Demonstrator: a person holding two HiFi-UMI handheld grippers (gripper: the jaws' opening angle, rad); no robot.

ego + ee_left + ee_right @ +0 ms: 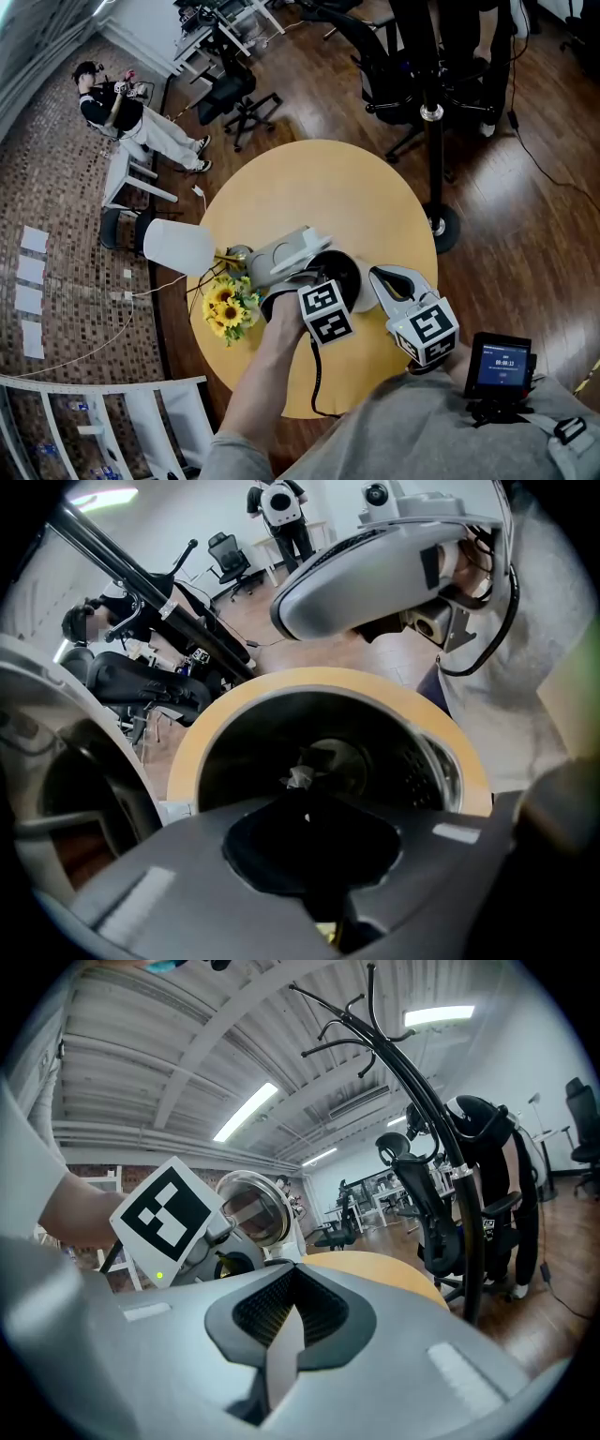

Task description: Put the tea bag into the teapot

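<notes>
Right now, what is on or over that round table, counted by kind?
Grippers: 2, the left gripper and the right gripper
Teapot: 1
Tea bag: 1
Sunflower bunch: 1
White lamp: 1
Total: 6

I logged these quantities: two grippers, namely the left gripper and the right gripper; one teapot; one tea bag; one round table; one sunflower bunch; one white lamp shade; one seated person.
</notes>
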